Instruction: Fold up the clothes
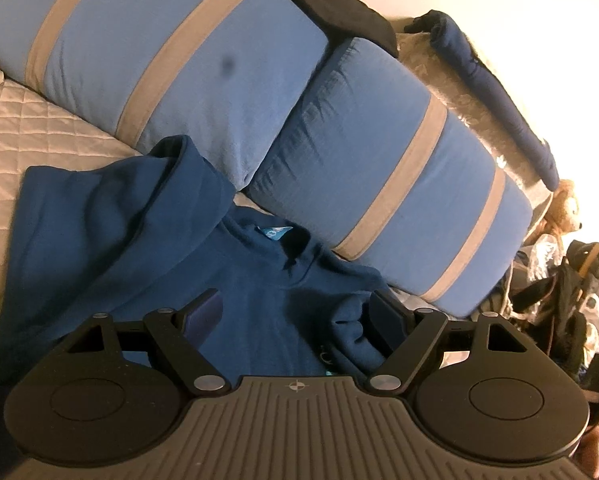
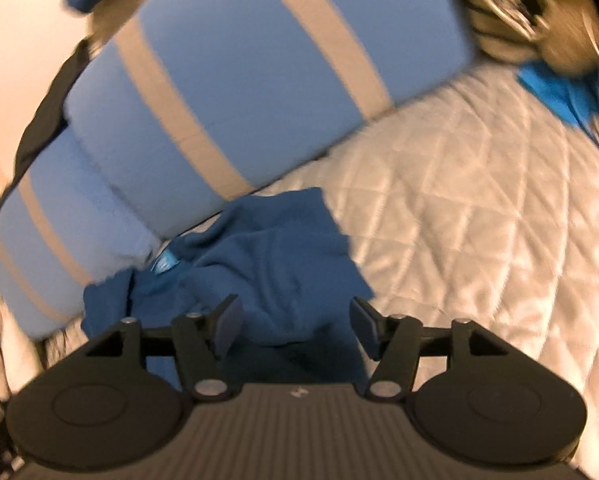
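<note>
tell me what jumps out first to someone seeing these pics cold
Two big blue pillows with grey stripes fill the back of the quilted bed. In front of them a dark blue hoodie lies rumpled on the quilt. The open left gripper hangs low over it, a bunched cuff against one finger, and the open right gripper hovers above it too.
</note>
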`<state>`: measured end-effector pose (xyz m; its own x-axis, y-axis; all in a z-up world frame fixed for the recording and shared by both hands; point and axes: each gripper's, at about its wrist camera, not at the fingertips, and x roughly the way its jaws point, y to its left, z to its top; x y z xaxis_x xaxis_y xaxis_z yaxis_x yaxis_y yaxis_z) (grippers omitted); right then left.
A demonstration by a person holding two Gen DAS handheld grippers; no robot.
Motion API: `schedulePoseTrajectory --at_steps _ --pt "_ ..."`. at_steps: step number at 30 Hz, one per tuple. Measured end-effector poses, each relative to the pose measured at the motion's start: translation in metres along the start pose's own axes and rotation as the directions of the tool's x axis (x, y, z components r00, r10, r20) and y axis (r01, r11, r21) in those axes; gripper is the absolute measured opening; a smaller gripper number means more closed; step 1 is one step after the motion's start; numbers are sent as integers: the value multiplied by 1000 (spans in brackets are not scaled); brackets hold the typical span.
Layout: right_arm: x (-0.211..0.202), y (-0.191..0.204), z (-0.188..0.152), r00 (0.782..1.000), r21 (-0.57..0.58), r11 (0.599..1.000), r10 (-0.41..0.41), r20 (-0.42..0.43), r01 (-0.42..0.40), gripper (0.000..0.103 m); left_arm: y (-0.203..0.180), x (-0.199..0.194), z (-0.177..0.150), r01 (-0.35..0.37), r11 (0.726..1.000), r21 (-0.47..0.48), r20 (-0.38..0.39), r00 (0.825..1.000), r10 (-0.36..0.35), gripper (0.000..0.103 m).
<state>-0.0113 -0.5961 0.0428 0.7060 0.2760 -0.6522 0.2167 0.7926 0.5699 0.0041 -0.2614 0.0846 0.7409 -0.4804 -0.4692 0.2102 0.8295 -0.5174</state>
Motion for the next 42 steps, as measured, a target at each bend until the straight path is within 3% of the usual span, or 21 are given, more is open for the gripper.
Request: schedulePoseTrajectory --at_steps 9,19,21,22,23,24,31,36,42 --pt "25 -31 -7 998 146 988 56 -6 -54 72 -2 2 -2 8 1000 15 -6 1000 -8 81" --pt "69 -48 0 998 244 968 62 -6 -59 68 -2 6 -1 22 1000 8 -20 1000 -22 81" --pt "71 -47 2 998 239 969 62 13 -63 51 -2 6 -1 24 1000 11 -22 999 -24 81" --pt "72 -47 2 998 237 969 62 23 -65 37 -2 6 -1 23 1000 12 -22 1000 -22 81" --pt "74 -46 3 998 234 970 62 33 -68 16 -2 6 -1 22 1000 12 -22 1000 -21 81" --pt "75 -45 4 997 232 970 62 42 -70 9 -2 6 -1 22 1000 9 -21 1000 -22 81" --pt "28 -9 48 981 -9 999 46 190 -45 4 -1 6 0 30 1000 1 -20 999 -30 81" --pt "-9 17 81 964 -147 989 37 265 3 4 0 5 1 30 1000 -1 -15 999 -30 81" --pt "-42 32 101 946 -217 971 -27 324 102 4 -1 5 2 38 999 -6 -22 999 -38 81"
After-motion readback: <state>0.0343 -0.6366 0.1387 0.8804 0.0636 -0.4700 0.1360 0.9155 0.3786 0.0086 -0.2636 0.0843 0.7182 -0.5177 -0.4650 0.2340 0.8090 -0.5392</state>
